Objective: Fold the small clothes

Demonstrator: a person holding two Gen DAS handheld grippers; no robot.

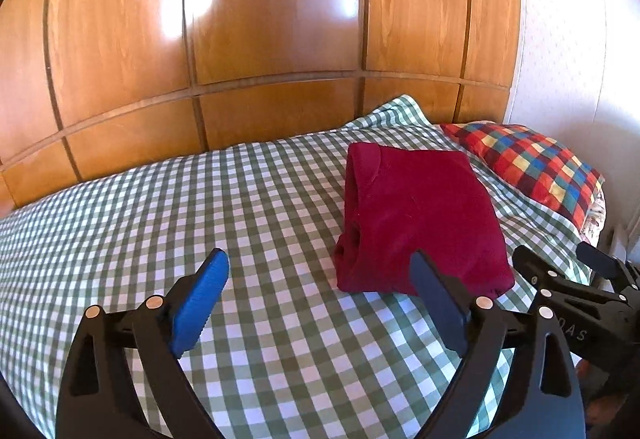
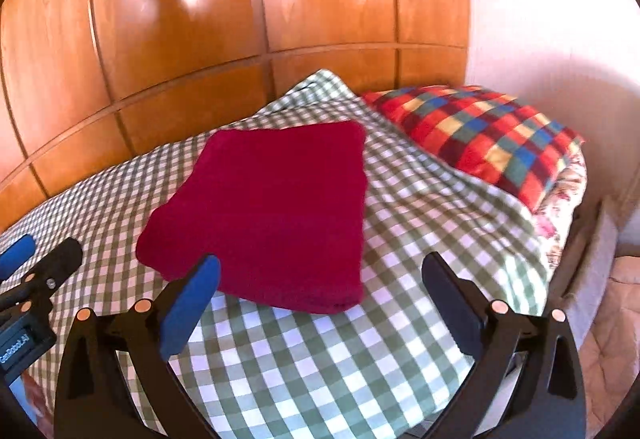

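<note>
Red folded garment [image 1: 420, 215]; its collar probably visible from left wrist only.

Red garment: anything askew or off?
Nothing stands out. The red garment lies folded into a compact rectangle on the checked bedspread; both the left gripper and right gripper are open and clear of it.
</note>
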